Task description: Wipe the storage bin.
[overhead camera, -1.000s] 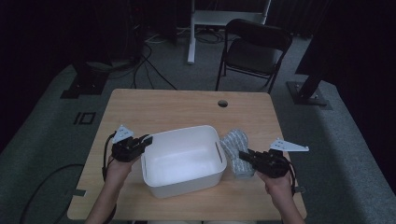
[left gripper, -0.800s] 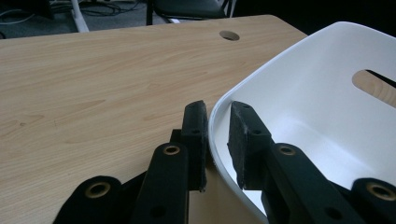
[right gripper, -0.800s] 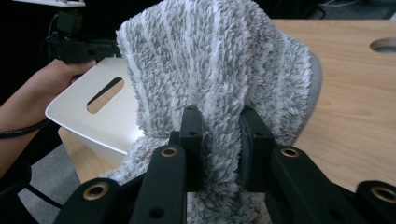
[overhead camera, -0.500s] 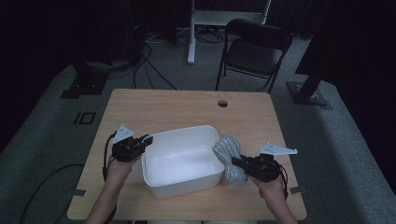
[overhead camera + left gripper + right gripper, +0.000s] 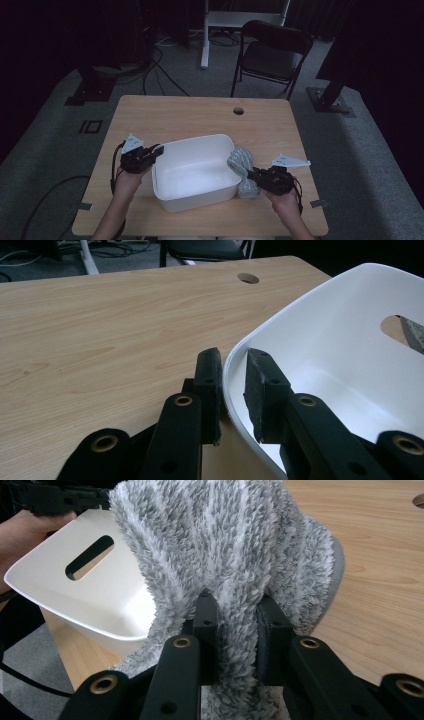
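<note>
2 grippers are at work on the wooden worktop (image 5: 175,115), one at each end of a white plastic tub (image 5: 192,172) that sits near the front edge. The left gripper (image 5: 156,150) has its fingers (image 5: 210,385) pinching the tub's near left rim, one finger outside the wall and the other inside it, as the left gripper view shows plainly. The right gripper (image 5: 251,175) has its fingers (image 5: 206,630) pressed into a fluffy grey and white striped sock (image 5: 242,167), holding a fold of the pile between them. The sock hangs just beside the tub's right end, outside it, with its upper part level with the rim and its lower part down against the worktop. In the right gripper view the sock (image 5: 220,555) drapes close to the tub's wall with the slotted handle hole (image 5: 89,557); whether it touches the wall I cannot tell. The tub's inside looks bare and white. Behind the worktop stands a dark folding chair (image 5: 272,52) on grey carpet, and a round cable hole (image 5: 238,110) sits near the worktop's far edge.
</note>
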